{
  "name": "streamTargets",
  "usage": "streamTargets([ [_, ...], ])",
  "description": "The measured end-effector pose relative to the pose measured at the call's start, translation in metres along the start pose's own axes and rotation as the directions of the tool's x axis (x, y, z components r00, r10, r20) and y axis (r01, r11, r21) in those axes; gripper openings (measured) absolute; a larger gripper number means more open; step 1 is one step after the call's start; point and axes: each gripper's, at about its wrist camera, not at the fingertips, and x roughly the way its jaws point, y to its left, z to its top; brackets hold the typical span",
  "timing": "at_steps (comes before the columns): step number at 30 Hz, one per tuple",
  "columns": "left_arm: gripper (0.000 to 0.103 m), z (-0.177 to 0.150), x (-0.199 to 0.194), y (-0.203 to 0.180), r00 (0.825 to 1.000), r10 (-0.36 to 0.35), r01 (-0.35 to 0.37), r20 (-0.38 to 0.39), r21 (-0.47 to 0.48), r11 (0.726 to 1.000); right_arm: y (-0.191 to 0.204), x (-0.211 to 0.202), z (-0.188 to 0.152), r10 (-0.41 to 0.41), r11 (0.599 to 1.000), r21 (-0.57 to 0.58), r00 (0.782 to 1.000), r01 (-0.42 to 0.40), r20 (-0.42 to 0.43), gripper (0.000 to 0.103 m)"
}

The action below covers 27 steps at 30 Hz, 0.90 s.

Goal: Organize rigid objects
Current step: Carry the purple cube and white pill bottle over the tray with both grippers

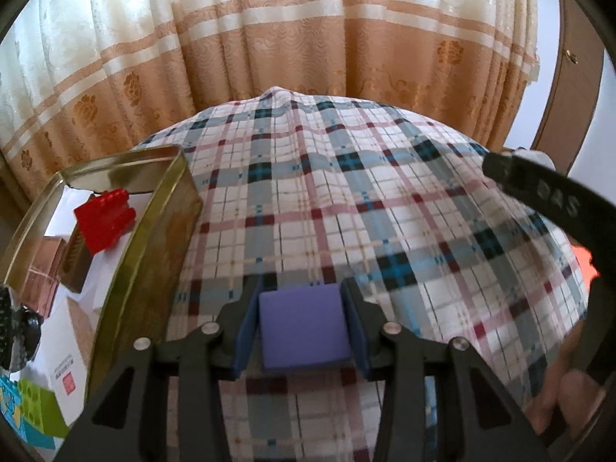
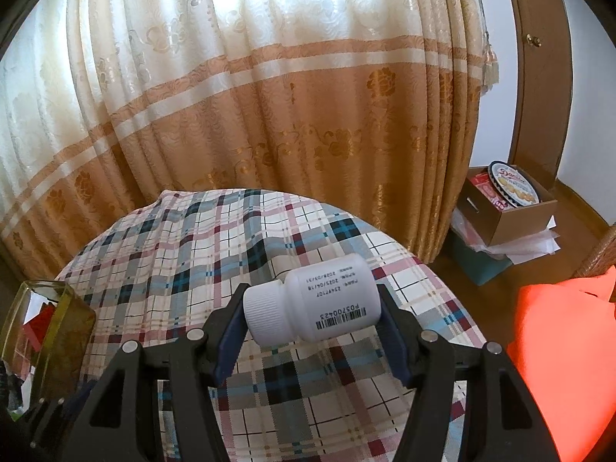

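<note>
Now left fingers [image 1: 354, 331] pinch purple block [image 1: 304, 327]; right fingers [image 2: 394, 335] clamp white bottle [image 2: 315, 304].

left claw [image 1: 304, 327] clamps purple block [image 1: 304, 327] | gold tin [image 1: 154, 238] left, holding red brick [image 1: 104, 220]

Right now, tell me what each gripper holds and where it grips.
The left gripper clamps a purple block by its two opposite side faces. The right gripper holds a white bottle lying sideways, pinched end to end, cap against one finger, base against the other.
</note>
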Motion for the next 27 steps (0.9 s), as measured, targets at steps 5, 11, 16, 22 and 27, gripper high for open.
streamTargets([
  [5,0.041,-0.012,-0.009,0.002,1.000,-0.009,0.009,0.002,0.004,1.000,0.007,-0.007,-0.006,-0.011,1.000,-0.012,1.000,0.011,0.000,0.064],
  [11,0.041,-0.019,-0.023,0.009,1.000,-0.016,0.016,0.019,-0.003,1.000,0.020,-0.015,-0.017,0.003,1.000,-0.015,1.000,-0.003,-0.016,0.064],
  [16,0.041,-0.023,-0.035,0.013,0.999,-0.020,0.020,0.043,0.002,1.000,0.023,-0.023,-0.022,0.001,1.000,-0.010,1.000,-0.001,-0.016,0.064],
  [22,0.041,-0.029,-0.046,0.020,0.998,-0.033,0.034,0.052,-0.011,0.999,0.025,-0.037,-0.029,0.010,1.000,0.018,1.000,-0.010,-0.015,0.064],
  [27,0.041,-0.033,-0.051,0.024,0.997,-0.041,0.042,0.060,-0.009,0.999,0.043,-0.058,-0.039,0.020,0.998,-0.053,1.000,-0.019,0.017,0.064],
])
